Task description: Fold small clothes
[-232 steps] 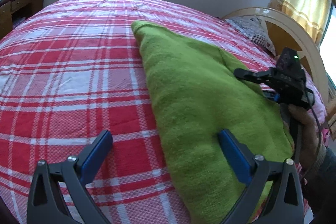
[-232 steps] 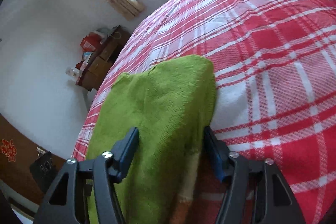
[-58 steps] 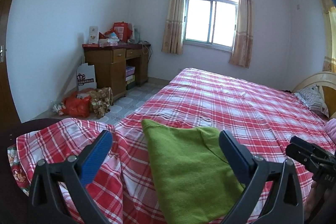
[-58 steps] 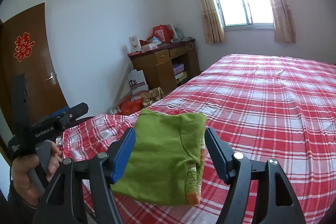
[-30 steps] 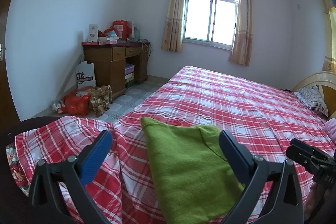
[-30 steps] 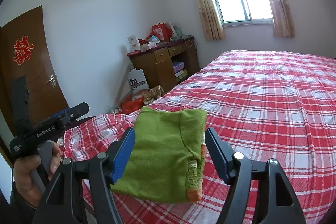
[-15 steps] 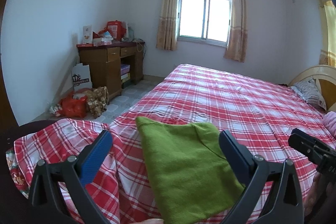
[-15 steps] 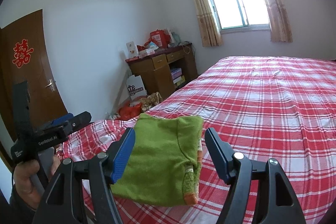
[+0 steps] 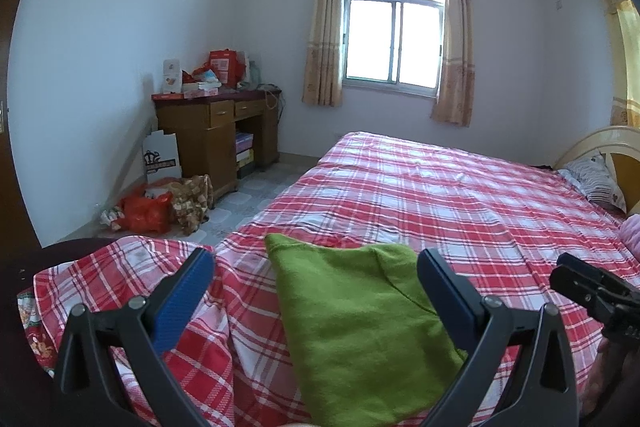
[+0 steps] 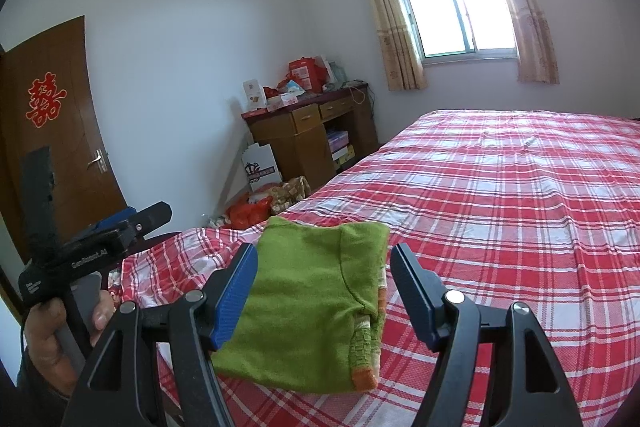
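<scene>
Left hand-held gripper (image 9: 314,291) wide, empty; right hand-held gripper (image 10: 324,281) wide, empty, above folded green garment (image 10: 316,311).

Both fisheye views sit low at the near edge of the red-and-white checked bed (image 9: 440,195), looking slightly down across it toward the curtained window (image 9: 394,43). Each frames the folded green knitted garment (image 9: 360,327) close between its own claw's fingers, and each catches the other claw at its edge
</scene>
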A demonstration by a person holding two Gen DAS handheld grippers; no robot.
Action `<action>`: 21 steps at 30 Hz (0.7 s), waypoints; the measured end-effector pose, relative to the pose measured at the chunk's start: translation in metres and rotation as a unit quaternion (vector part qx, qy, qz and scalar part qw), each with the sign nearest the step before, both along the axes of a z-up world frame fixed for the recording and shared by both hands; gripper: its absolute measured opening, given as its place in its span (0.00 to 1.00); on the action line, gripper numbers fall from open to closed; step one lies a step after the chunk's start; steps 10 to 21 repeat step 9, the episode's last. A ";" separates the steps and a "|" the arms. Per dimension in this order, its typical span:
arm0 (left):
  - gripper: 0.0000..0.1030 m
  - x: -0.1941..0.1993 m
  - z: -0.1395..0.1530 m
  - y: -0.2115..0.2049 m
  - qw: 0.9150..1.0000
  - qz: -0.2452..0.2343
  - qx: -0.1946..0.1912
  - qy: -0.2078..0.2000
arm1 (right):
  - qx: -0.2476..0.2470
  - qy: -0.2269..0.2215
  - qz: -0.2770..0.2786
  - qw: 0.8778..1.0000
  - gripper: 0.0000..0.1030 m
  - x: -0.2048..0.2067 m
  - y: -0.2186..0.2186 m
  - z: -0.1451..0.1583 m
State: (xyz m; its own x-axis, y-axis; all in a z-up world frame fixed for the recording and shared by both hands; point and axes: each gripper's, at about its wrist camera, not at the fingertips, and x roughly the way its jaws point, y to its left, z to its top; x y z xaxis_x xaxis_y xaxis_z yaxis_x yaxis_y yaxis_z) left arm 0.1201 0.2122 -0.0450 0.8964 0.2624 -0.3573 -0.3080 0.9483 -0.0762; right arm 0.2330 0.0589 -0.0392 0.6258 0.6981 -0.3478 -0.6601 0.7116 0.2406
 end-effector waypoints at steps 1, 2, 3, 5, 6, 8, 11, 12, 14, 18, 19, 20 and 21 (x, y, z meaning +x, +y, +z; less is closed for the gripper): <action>1.00 0.000 -0.001 0.001 1.000 0.001 -0.002 0.002 | 0.000 0.000 0.000 1.000 0.68 0.000 0.000 0.000; 1.00 0.000 -0.002 0.002 1.000 0.002 -0.003 0.001 | 0.000 0.000 0.000 1.000 0.68 0.000 0.000 0.000; 1.00 -0.001 -0.003 0.003 1.000 0.003 -0.004 -0.002 | 0.000 0.000 0.000 1.000 0.68 0.000 0.000 0.000; 1.00 -0.001 -0.003 0.001 1.000 0.007 0.001 -0.002 | -0.001 0.002 0.000 1.000 0.68 0.000 0.000 -0.001; 1.00 -0.001 -0.003 0.000 1.000 0.009 0.005 -0.003 | -0.002 0.004 0.001 1.000 0.68 0.001 0.000 -0.002; 1.00 -0.001 -0.003 -0.001 1.000 0.007 0.010 -0.004 | -0.003 0.006 0.001 1.000 0.68 0.001 0.000 -0.004; 1.00 0.000 -0.003 -0.001 1.000 0.004 0.010 -0.003 | -0.003 0.008 0.001 1.000 0.68 0.001 -0.001 -0.004; 1.00 0.000 -0.003 -0.001 1.000 0.004 0.010 -0.003 | -0.003 0.008 0.001 1.000 0.68 0.001 -0.001 -0.004; 1.00 0.000 -0.003 -0.001 1.000 0.004 0.010 -0.003 | -0.003 0.008 0.001 1.000 0.68 0.001 -0.001 -0.004; 1.00 0.000 -0.003 -0.001 1.000 0.004 0.010 -0.003 | -0.003 0.008 0.001 1.000 0.68 0.001 -0.001 -0.004; 1.00 0.000 -0.003 -0.001 1.000 0.004 0.010 -0.003 | -0.003 0.008 0.001 1.000 0.68 0.001 -0.001 -0.004; 1.00 0.000 -0.003 -0.001 1.000 0.004 0.010 -0.003 | -0.003 0.008 0.001 1.000 0.68 0.001 -0.001 -0.004; 1.00 0.000 -0.003 -0.001 1.000 0.004 0.010 -0.003 | -0.003 0.008 0.001 1.000 0.68 0.001 -0.001 -0.004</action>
